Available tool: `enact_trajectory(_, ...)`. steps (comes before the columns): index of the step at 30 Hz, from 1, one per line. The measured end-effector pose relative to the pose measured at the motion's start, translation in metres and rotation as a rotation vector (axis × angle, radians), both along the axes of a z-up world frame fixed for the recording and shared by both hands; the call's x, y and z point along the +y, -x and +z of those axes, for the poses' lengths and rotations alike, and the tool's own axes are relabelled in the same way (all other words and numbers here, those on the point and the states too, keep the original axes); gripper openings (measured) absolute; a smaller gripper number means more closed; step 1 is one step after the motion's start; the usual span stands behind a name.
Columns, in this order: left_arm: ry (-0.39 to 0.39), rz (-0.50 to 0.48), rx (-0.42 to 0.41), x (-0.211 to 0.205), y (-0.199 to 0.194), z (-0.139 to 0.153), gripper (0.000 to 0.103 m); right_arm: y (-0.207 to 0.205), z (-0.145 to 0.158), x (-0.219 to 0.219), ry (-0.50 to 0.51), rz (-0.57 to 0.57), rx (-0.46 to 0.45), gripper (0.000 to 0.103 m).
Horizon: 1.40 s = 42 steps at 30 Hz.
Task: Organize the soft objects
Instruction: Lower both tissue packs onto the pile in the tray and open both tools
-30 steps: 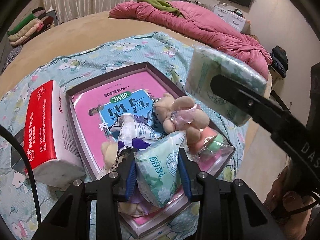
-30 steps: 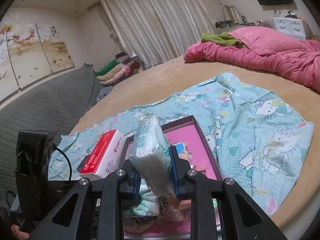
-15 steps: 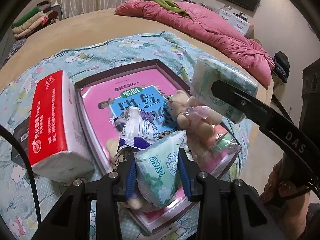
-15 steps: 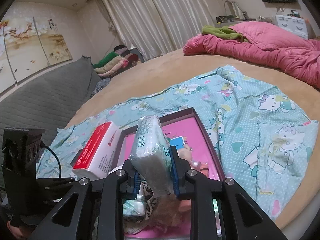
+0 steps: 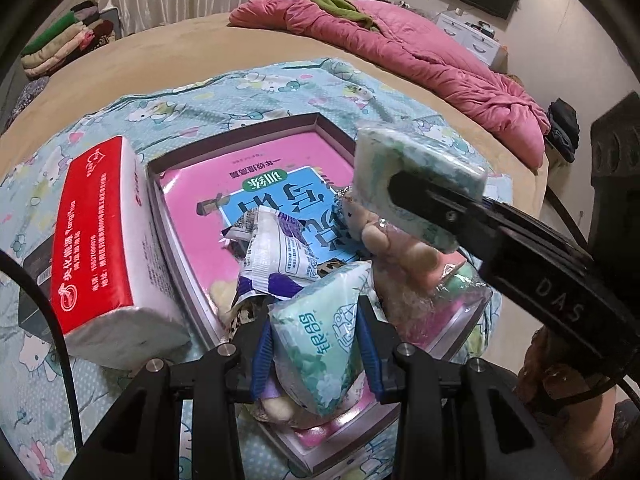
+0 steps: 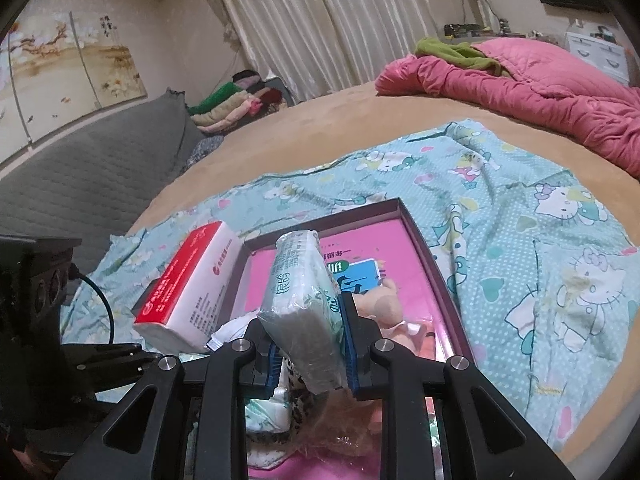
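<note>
- Left wrist view: my left gripper [image 5: 316,344] has its blue pads pressed on either side of a mint-green tissue pack [image 5: 320,344], so the jaws stand only as far apart as the pack is thick.
- That pack hangs low over the near corner of the shallow box [image 5: 240,140], whose floor is lined with a pink book [image 5: 224,216].
- In the box's near half lie a crumpled white-and-purple wrapper [image 5: 276,256], a small beige plush toy [image 5: 400,248] and a clear packet with pink and green inside [image 5: 460,284]; what lies directly under my pack I cannot make out.
- A big red-and-white tissue pack [image 5: 100,248] lies on the cartoon-print sheet [image 5: 240,92], just beside the box's left wall.
- My right gripper reaches in from the right side, gripping a second green tissue pack [image 5: 416,184] above the plush toy.
- Right wrist view: my right gripper [image 6: 308,348] is nearly closed, pads clamped on the flat sides of the second pack, which sticks up and forward over the box.
- Beneath it I see the plush toy and the wrapper; my left gripper shows only as dark parts at the lower left.
- A pink quilt [image 6: 520,88] is bunched on the far side of the bed.
</note>
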<state>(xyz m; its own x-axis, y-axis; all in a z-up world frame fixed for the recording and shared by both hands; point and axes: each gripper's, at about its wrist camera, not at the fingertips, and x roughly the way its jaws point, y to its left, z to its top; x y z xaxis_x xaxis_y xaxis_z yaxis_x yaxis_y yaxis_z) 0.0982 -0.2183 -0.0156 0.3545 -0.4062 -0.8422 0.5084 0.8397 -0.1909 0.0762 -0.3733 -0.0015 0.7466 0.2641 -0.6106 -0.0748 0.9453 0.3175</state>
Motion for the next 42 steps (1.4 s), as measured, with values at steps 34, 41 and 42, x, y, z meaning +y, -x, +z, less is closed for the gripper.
enact_trajectory(34,-0.021,-0.017,-0.007,-0.009,-0.007,-0.003,0.038,-0.032,-0.039,0.006,-0.014,0.047,0.13,0.028)
enact_trajectory(41,-0.017,-0.018,-0.004,-0.009,-0.006,-0.002,0.039,-0.024,-0.029,0.005,-0.033,0.045,0.093,0.041)
enact_trajectory(42,-0.018,-0.017,-0.008,-0.01,-0.006,-0.002,0.039,-0.022,-0.027,0.005,-0.037,0.042,0.084,0.041)
